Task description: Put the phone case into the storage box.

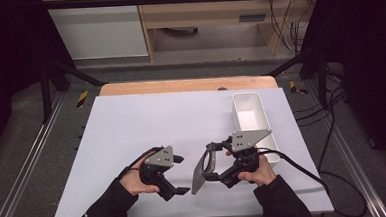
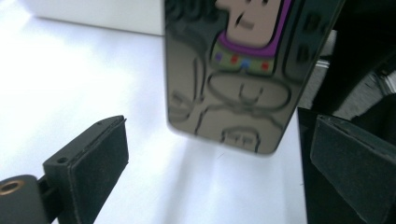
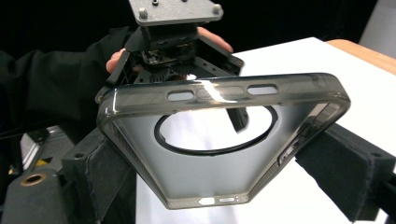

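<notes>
The right gripper (image 1: pixel 210 162) holds a phone case (image 1: pixel 201 172) between its two jaws, closed on the long edges of the case. In the right gripper view the case (image 3: pixel 219 172) is grey and half transparent, with a round ring in its back and button slots on the upper edge. Its open side faces this camera. In the high view the case stands tilted above the white table (image 1: pixel 146 121), near the front edge and between the two grippers.

The left gripper (image 1: pixel 177 175) is just beside the case, at its left, and its jaws are wide open with nothing between them. In the left gripper view the glossy back of the case (image 2: pixel 233 79) shows a cartoon print with purple.

A white bin (image 1: pixel 251 120) stands behind the right gripper, on the right part of the table.
</notes>
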`<move>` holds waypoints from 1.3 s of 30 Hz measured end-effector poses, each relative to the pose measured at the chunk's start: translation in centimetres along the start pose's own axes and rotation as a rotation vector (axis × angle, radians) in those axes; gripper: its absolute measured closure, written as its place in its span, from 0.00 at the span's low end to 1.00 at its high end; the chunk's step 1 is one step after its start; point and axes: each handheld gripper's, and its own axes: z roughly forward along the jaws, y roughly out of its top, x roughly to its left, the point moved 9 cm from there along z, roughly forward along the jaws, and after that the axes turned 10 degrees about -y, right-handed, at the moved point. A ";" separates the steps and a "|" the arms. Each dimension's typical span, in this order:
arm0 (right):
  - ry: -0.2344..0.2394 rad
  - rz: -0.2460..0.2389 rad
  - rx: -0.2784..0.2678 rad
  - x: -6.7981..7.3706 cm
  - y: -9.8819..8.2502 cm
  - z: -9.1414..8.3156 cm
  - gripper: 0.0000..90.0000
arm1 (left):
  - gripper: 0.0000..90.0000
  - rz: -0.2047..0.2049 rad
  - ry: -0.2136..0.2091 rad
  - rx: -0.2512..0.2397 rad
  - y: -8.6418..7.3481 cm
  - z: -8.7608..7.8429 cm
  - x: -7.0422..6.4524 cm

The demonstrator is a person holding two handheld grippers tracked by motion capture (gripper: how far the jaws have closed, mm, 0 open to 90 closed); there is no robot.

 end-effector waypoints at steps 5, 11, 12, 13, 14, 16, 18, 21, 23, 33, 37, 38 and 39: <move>-0.052 0.012 0.008 -0.8 0.4 -0.5 0.14 | 0.04 -0.043 0.061 -0.036 -0.9 -1.4 0.7; -0.098 0.036 0.002 -1.7 1.1 -1.3 0.13 | 0.03 -0.088 0.123 -0.078 -2.1 -3.0 1.5; -0.110 0.036 0.003 -1.9 1.1 -1.4 0.14 | 0.03 -0.098 0.138 -0.086 -2.3 -3.3 1.7; -0.118 0.043 0.002 -2.0 1.2 -1.6 0.14 | 0.03 -0.107 0.148 -0.097 -2.5 -3.5 1.8; -0.130 0.044 0.003 -2.2 1.3 -1.7 0.13 | 0.03 -0.115 0.159 -0.108 -2.6 -3.9 2.0; -0.151 0.048 0.006 -2.5 1.5 -2.0 0.14 | 0.02 -0.135 0.184 -0.129 -3.0 -4.5 2.4; -0.168 0.058 0.005 -2.8 1.7 -2.3 0.13 | 0.02 -0.155 0.214 -0.148 -3.5 -5.1 2.7; -0.192 0.078 0.001 -3.3 2.0 -2.9 0.13 | 0.02 -0.182 0.245 -0.170 -4.3 -5.9 3.1; -0.208 0.087 -0.002 -3.7 2.3 -3.2 0.13 | 0.02 -0.196 0.269 -0.175 -4.9 -6.4 3.3; -0.311 0.100 0.002 -5.3 4.0 -4.5 0.13 | 0.01 -0.255 0.343 -0.223 -6.9 -8.2 4.3; -0.371 0.111 -0.002 -6.1 5.1 -5.1 0.13 | 0.02 -0.264 0.346 -0.234 -7.2 -8.6 4.2; -0.385 0.113 -0.003 -6.3 5.4 -5.3 0.13 | 0.02 -0.265 0.351 -0.234 -7.4 -8.7 4.3; -0.400 0.114 -0.005 -6.5 5.6 -5.4 0.13 | 0.02 -0.270 0.355 -0.235 -7.5 -8.7 4.3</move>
